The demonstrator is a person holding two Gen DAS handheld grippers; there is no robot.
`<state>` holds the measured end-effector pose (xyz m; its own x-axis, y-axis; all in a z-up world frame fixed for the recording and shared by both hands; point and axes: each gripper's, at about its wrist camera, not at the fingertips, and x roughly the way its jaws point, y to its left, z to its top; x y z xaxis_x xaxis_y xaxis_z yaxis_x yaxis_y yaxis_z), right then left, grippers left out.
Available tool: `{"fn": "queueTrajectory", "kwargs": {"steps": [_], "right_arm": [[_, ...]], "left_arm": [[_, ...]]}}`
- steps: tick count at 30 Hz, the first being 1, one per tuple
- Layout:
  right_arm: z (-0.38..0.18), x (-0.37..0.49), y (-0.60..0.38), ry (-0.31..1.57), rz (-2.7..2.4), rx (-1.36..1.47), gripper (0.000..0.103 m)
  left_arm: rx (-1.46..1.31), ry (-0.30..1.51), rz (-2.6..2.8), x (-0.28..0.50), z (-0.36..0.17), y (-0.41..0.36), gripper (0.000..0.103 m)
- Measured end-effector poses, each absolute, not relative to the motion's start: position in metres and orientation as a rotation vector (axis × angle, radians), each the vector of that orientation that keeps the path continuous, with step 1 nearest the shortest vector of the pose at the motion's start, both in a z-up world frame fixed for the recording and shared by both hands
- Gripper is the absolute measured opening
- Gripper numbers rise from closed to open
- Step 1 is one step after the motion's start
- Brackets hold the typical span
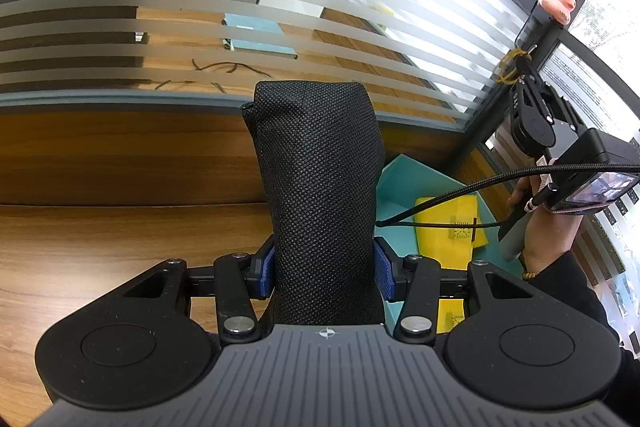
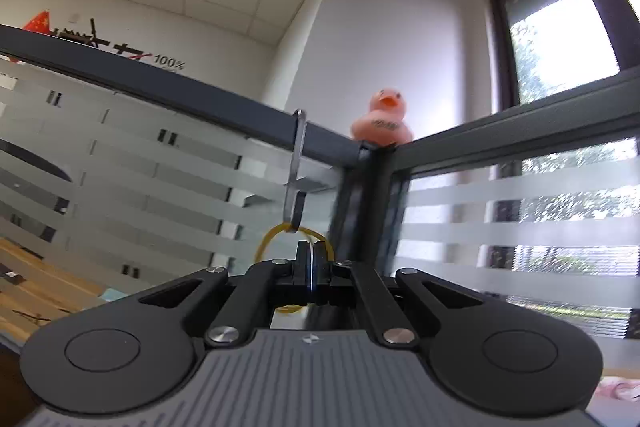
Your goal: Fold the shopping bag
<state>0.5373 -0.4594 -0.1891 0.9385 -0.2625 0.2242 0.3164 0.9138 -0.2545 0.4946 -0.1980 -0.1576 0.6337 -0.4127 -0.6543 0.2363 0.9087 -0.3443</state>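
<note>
From my left wrist, my left fingers (image 1: 325, 273) clamp the rolled black shopping bag (image 1: 318, 187), which stands up above the wooden bench (image 1: 100, 239).

From my right wrist, my right fingers (image 2: 310, 265) are fully closed on a yellow rubber band (image 2: 276, 237) hanging from a metal hook (image 2: 295, 171).

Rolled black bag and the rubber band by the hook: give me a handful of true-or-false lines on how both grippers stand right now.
1. The left gripper clamps the rolled black bag. True.
2. The right gripper is wide open. False: its fingers are shut on the yellow rubber band.
3. The rubber band loops through the metal hook. True.
4. The bag lies flat and unfolded on the desk. False: it is a compact roll held above it.
5. A pink rubber duck sits on the partition. True.
</note>
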Motion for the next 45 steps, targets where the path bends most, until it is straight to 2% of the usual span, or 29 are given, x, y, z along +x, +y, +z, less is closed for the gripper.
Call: {"fn": "queueTrajectory", "kwargs": {"steps": [28, 45], "right_arm": [[-0.195, 0.528, -0.446, -0.207, -0.341, -0.475, 0.000], [-0.199, 0.532, -0.434, -0.294, -0.435, -0.627, 0.001]], "left_arm": [[-0.252, 0.819, -0.387, 0.499, -0.163, -0.201, 0.050], [-0.266, 0.832, -0.391, 0.497, -0.167, -0.199, 0.050]]}}
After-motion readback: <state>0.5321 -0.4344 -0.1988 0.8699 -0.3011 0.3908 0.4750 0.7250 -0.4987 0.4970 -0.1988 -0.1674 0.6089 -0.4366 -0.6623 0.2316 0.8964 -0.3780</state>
